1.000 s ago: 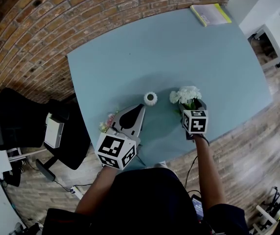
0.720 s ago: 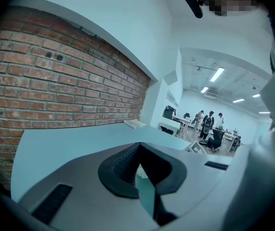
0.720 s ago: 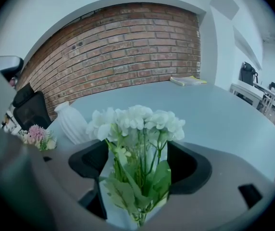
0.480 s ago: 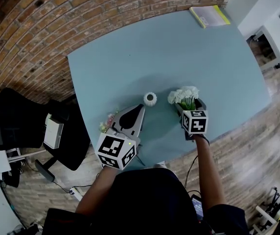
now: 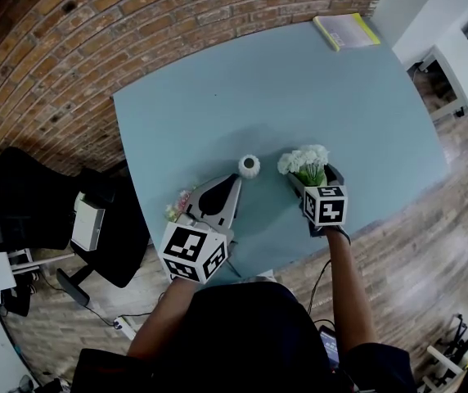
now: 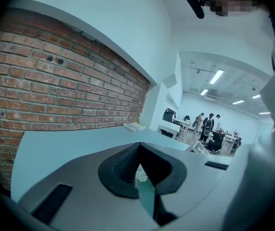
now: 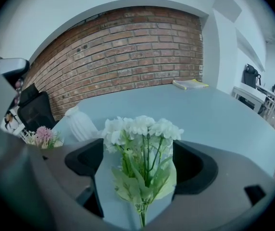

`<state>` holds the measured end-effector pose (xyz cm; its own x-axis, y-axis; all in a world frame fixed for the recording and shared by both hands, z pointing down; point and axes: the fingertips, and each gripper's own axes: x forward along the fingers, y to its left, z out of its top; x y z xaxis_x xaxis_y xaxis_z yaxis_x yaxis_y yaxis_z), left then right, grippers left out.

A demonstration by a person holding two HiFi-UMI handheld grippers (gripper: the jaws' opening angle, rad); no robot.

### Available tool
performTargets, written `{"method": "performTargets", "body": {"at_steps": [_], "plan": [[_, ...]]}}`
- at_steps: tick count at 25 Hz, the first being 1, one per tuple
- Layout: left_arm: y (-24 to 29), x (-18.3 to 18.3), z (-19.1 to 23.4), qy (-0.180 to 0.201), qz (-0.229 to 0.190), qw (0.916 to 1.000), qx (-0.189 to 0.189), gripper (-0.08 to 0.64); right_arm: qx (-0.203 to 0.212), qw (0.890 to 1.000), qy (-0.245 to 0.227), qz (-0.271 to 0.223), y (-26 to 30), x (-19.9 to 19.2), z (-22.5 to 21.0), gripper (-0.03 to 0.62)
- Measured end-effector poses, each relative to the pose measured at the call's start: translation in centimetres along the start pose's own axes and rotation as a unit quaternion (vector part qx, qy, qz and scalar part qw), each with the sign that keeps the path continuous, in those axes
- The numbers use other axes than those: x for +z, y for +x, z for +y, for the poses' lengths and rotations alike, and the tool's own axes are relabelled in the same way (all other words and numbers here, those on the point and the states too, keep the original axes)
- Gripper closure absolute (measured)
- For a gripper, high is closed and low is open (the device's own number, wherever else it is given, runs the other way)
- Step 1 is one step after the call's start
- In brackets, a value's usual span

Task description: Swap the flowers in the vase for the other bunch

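**White flowers between the opening right claw, vase standing to their left**

The right claw [image 7: 140,160] is released: its jaws are opening, and the bunch of white flowers [image 7: 142,129] sits in the gap with space showing on both sides, so neither pad presses on it. The green stems run back toward the base of the claw and the blooms point away from it, over the table [image 5: 258,88].

The small white ribbed vase [image 5: 249,166] stands upright on the table, just beside the white blooms on their left, and lies between the 2 claws in the head view.

The left claw [image 5: 235,180] is clenched, its jaws drawn together to a point with nothing gripped between them; only a narrow slit of table shows behind the tips. That point aims at the vase and stops near it, not touching.

The pink flowers [image 5: 178,205] lie on the table close against the left claw's outer side, near the table's front edge.

1 yellow-edged book [image 5: 346,31] rests at the far corner of the table, well apart from everything else. A brick wall [image 5: 95,23] runs behind the table.
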<state>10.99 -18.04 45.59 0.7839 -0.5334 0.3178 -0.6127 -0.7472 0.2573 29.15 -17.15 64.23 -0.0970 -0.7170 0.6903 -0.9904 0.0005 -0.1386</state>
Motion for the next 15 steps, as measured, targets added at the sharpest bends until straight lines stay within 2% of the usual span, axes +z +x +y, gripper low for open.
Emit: {"method": "performTargets", "body": {"at_steps": [8, 15], "plan": [[-0.8, 0.5, -0.5, 0.004, -0.011, 0.9999, -0.003, 0.558, -0.001, 1.0, -0.003, -0.031, -2.4, 2.3, 0.5, 0.166], [-1.6, 1.3, -1.4, 0.01, -0.026, 0.9996, -0.007, 0.558, 0.022, 0.997, -0.017, -0.07, -5.1, 5.2, 2.2, 0.167]]}}
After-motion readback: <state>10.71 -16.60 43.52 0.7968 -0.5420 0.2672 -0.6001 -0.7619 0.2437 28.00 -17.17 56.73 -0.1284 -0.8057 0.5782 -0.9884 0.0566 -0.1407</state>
